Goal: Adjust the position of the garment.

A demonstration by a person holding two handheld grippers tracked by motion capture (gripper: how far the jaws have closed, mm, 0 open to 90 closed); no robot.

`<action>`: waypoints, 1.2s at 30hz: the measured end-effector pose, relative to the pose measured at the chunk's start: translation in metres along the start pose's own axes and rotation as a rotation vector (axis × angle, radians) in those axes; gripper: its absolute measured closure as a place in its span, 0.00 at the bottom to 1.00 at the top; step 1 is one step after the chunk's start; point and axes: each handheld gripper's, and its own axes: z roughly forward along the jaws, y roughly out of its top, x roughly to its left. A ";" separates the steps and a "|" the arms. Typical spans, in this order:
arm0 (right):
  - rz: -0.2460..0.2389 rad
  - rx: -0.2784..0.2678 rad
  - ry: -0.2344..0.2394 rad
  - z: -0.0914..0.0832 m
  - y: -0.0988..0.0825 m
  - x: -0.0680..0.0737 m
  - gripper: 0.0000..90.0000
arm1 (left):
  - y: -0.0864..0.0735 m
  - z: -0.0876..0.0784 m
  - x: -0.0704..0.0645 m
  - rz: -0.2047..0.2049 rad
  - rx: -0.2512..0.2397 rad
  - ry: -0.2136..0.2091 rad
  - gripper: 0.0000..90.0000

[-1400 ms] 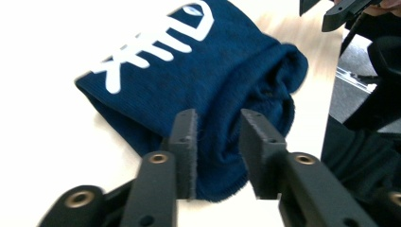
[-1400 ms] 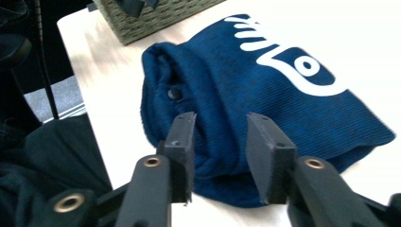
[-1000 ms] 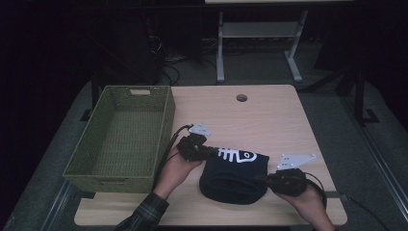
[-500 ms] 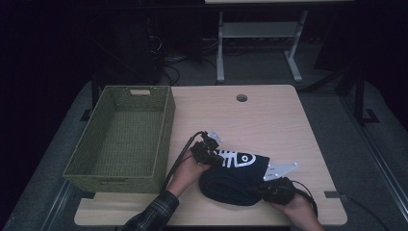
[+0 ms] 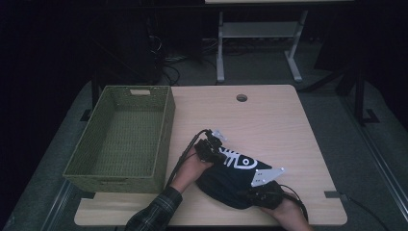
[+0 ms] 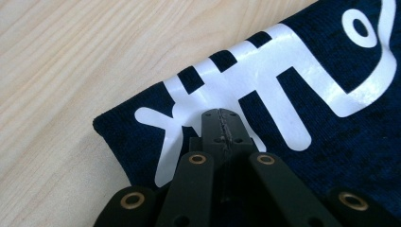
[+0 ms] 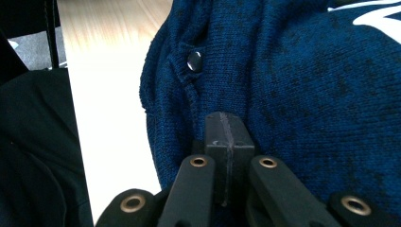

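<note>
A dark blue knitted garment (image 5: 230, 177) with a white fish-skeleton print (image 6: 265, 90) lies bunched on the wooden table (image 5: 274, 125), near its front edge. My left gripper (image 5: 212, 151) rests at the garment's far left corner, its shut jaw tips (image 6: 220, 114) lying on the print with no cloth seen between them. My right gripper (image 5: 259, 194) sits at the garment's near right edge, jaws shut, tips (image 7: 225, 119) against the knit just below a dark button (image 7: 194, 60). A hand holds each gripper.
A green woven basket (image 5: 166, 126) stands empty along the table's left side, close to my left hand. A round cable hole (image 5: 241, 97) sits at the table's far middle. A white desk frame (image 5: 220, 53) and cables lie on the floor beyond.
Both grippers have come down and closed in on the garment: the left one shifted right onto the print, the right one moved left and nearer to the front edge.
</note>
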 end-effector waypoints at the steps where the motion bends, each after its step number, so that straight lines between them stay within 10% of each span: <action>1: -0.004 -0.006 -0.005 -0.001 0.000 0.000 1.00 | 0.000 -0.002 0.000 0.003 -0.002 -0.001 1.00; 20: 0.078 -0.166 -0.216 -0.058 -0.010 -0.018 0.52 | -0.013 -0.053 -0.015 -0.037 -0.037 0.006 0.65; 28: 0.125 -0.160 -0.306 -0.071 -0.025 -0.035 0.42 | -0.026 -0.049 -0.006 -0.130 -0.052 0.034 0.45; 36: 0.249 -0.145 -0.412 -0.086 -0.054 -0.063 0.23 | -0.027 -0.039 -0.002 -0.137 -0.035 0.036 0.33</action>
